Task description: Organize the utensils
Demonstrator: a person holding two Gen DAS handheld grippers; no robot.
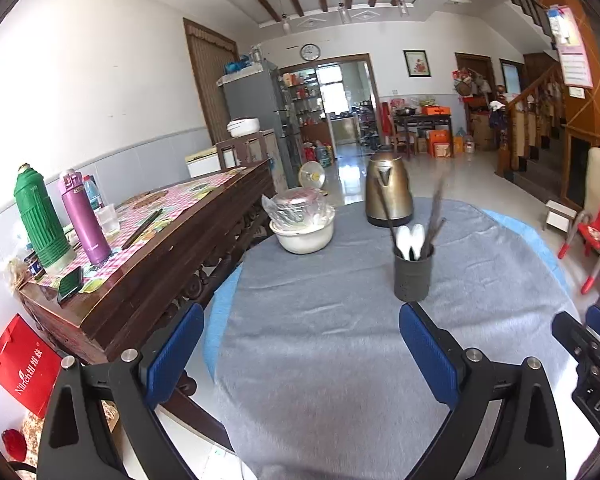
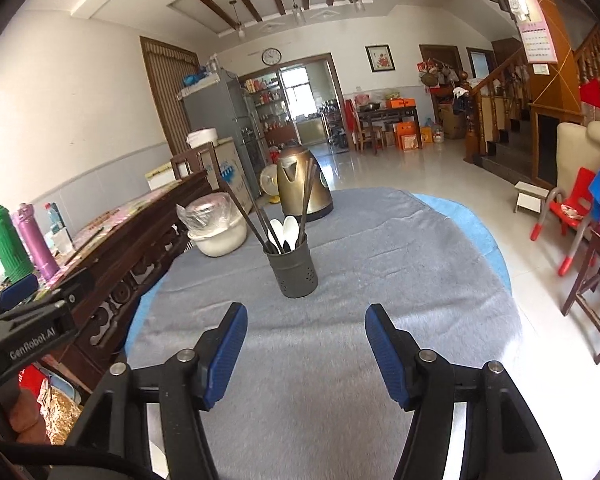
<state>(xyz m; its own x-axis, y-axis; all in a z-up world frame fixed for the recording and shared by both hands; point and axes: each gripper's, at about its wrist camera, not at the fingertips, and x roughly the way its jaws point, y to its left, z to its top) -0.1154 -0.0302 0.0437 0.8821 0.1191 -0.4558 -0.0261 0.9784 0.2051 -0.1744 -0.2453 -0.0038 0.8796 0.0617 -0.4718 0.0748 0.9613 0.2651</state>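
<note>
A dark perforated utensil holder stands upright on the grey cloth of the round table. It holds two white spoons and several dark chopsticks. My left gripper is open and empty, near side of the holder and to its left. My right gripper is open and empty, just in front of the holder. The right gripper's body shows at the right edge of the left wrist view.
A bronze electric kettle and a white bowl with a plastic-wrapped pot stand at the table's far side. A dark wooden sideboard with green and purple flasks stands left. A red child's chair stands right.
</note>
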